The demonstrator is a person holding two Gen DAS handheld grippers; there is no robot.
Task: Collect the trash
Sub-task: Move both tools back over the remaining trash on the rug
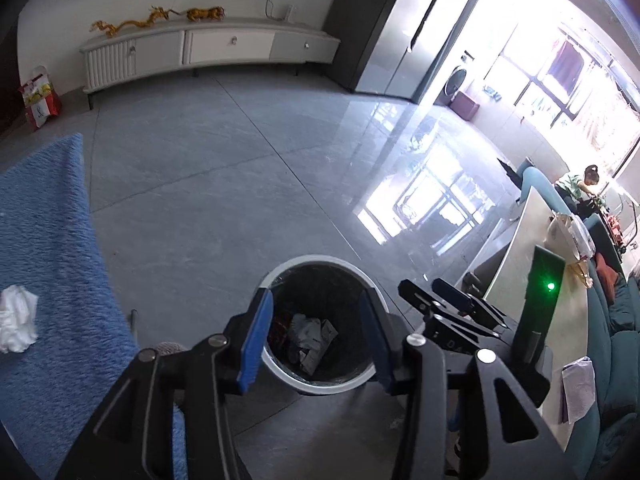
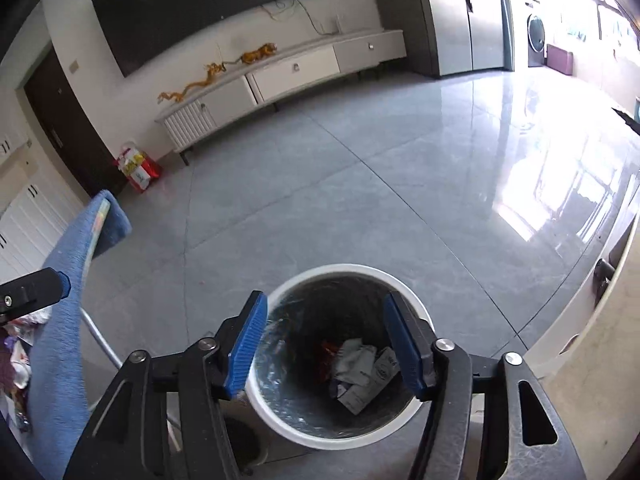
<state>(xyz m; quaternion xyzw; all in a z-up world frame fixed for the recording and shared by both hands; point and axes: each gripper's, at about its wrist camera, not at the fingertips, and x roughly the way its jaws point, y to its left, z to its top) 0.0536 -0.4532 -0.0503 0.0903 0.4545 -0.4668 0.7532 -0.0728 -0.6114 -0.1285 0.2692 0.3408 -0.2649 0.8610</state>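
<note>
A white round trash bin [image 1: 376, 376] with a dark liner stands on the grey floor; it also shows in the right wrist view [image 2: 332, 436]. Crumpled papers and wrappers [image 1: 312, 338] lie inside it, also seen from the right wrist [image 2: 360, 376]. My left gripper [image 1: 316, 336] is open and empty above the bin. My right gripper [image 2: 324, 344] is open and empty above the bin too, and shows in the left wrist view [image 1: 448, 300]. A crumpled white tissue [image 1: 16, 324] lies on the blue-towelled surface [image 1: 48, 264] to the left.
The blue towel's edge [image 2: 64, 320] hangs left of the bin, with mixed items [image 2: 16, 344] on it. A white TV cabinet [image 1: 208, 50] stands along the far wall. A red bag [image 1: 40, 96] sits on the floor. A pale table [image 1: 520, 264] and teal sofa [image 1: 616, 328] are at right.
</note>
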